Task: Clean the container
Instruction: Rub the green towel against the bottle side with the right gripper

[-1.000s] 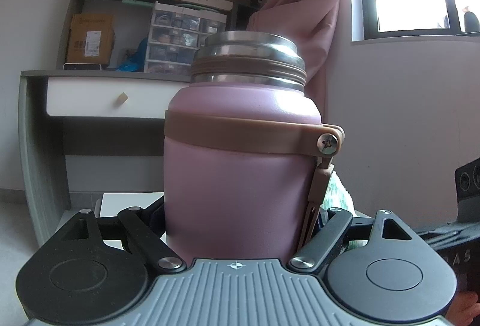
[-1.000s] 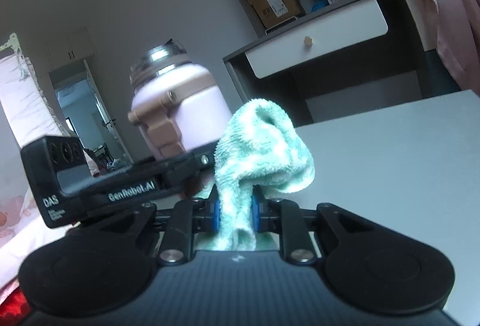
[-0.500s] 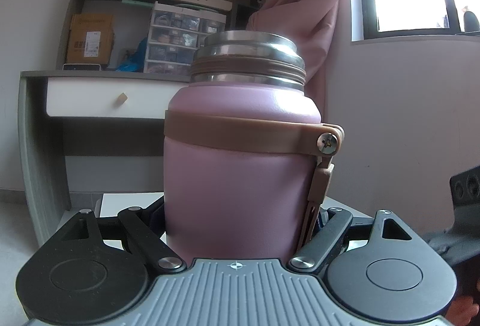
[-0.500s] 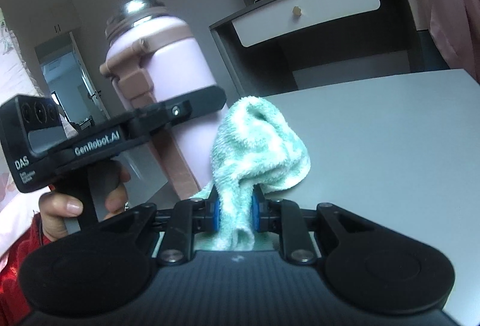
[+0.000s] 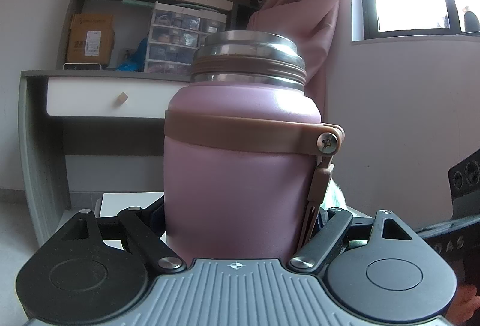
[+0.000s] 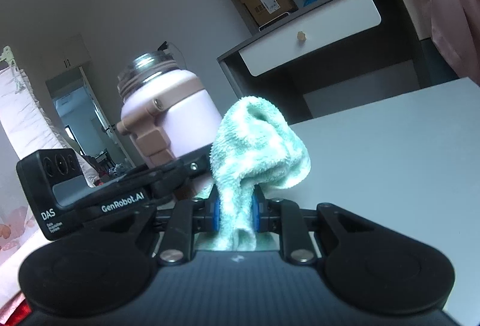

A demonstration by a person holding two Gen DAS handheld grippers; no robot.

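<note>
A pink steel flask with a brown band, a strap and an open threaded mouth stands upright between the fingers of my left gripper, which is shut on its lower body. The right wrist view shows the same flask to the left, above the left gripper's body. My right gripper is shut on a mint-green terry cloth, whose bunched end sticks up past the blue pads. The cloth sits just right of the flask, low by its strap, and a sliver of cloth shows there.
A pale grey table stretches to the right below the cloth. Behind stands a grey desk with a white drawer, shelves with boxes above it, a pink curtain and a bright window. A hand shows at the lower right.
The right gripper with the cloth drew off from the flask's side, then came back a little beside the strap. The left gripper and flask kept still.
</note>
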